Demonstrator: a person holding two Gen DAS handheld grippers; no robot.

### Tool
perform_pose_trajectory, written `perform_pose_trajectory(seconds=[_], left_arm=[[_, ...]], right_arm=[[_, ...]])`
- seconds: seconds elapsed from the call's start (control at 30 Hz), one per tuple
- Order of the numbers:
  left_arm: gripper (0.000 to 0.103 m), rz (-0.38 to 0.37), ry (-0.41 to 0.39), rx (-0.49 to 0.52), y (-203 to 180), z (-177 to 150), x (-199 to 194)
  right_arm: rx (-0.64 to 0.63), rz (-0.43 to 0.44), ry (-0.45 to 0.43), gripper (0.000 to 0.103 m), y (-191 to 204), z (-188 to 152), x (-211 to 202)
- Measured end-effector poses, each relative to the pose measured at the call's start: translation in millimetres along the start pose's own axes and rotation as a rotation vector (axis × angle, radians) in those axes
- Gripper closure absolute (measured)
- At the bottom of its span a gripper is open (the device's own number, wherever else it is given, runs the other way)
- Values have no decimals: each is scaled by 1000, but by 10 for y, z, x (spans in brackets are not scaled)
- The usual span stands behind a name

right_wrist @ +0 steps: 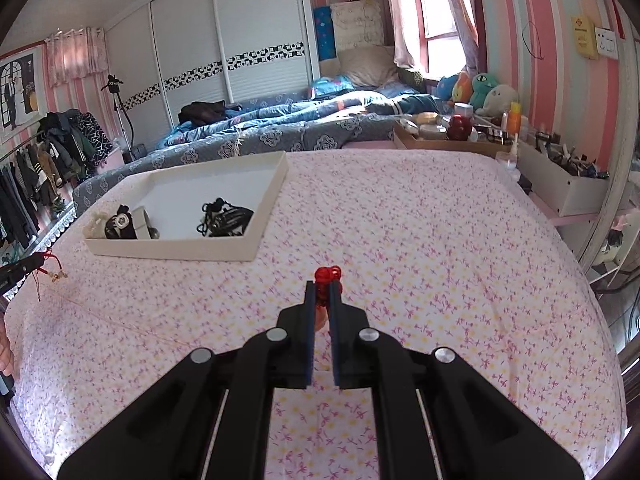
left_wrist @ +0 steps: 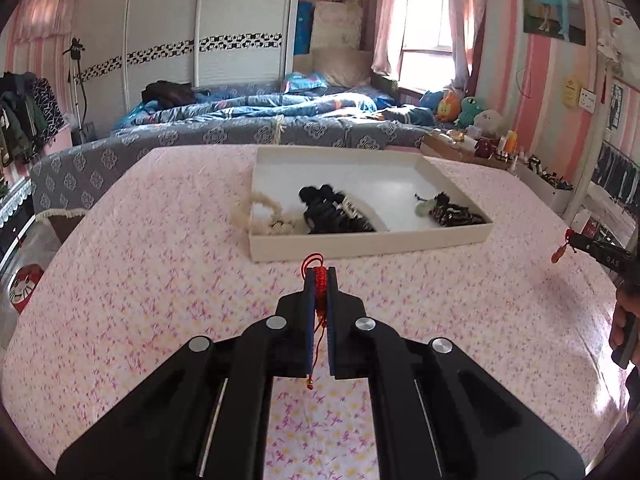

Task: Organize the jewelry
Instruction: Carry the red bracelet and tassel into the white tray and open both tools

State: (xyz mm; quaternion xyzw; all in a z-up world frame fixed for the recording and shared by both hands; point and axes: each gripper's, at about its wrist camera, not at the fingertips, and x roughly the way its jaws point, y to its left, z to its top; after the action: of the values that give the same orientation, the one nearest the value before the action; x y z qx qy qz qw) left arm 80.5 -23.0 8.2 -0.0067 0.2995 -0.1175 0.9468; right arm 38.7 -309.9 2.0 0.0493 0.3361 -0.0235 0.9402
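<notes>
My left gripper (left_wrist: pixel 319 276) is shut on a red braided cord bracelet (left_wrist: pixel 319 280), its thin strands and a small gold bead hanging between the fingers above the pink floral cloth. My right gripper (right_wrist: pixel 321 286) is shut on a red knotted cord ornament (right_wrist: pixel 327 276). A white tray (left_wrist: pixel 360 245) lies just ahead of the left gripper; it holds a cream pearl piece (left_wrist: pixel 264 216) draped over its left wall, black jewelry (left_wrist: pixel 332 212) in the middle and a dark piece with green (left_wrist: pixel 448 210) on the right. The tray (right_wrist: pixel 172 249) shows far left in the right wrist view.
The table is covered with pink floral cloth (right_wrist: pixel 400 240). A bed with blue-grey bedding (left_wrist: pixel 240 120) lies behind it. A wooden tray of cosmetics (right_wrist: pixel 448 136) and a white box (right_wrist: pixel 560 184) stand at the back right. The right gripper's tip (left_wrist: pixel 592 246) shows at the left view's right edge.
</notes>
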Motion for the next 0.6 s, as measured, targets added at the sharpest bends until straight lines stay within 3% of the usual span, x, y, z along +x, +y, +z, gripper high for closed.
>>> perform_pose_trajectory(seconds=[0.23, 0.33, 0.47, 0.6], left_arm=[[101, -16, -39, 9, -61, 172, -79], [101, 20, -59, 28, -63, 296, -44], [101, 4, -64, 12, -32, 490, 120], [101, 34, -64, 36, -68, 619, 348]], right_arm=[[-9, 36, -23, 97, 119, 138, -9], [-29, 55, -38, 97, 227, 240, 7], [-52, 100, -58, 97, 388, 428, 70], [-69, 127, -78, 97, 584, 593, 108]])
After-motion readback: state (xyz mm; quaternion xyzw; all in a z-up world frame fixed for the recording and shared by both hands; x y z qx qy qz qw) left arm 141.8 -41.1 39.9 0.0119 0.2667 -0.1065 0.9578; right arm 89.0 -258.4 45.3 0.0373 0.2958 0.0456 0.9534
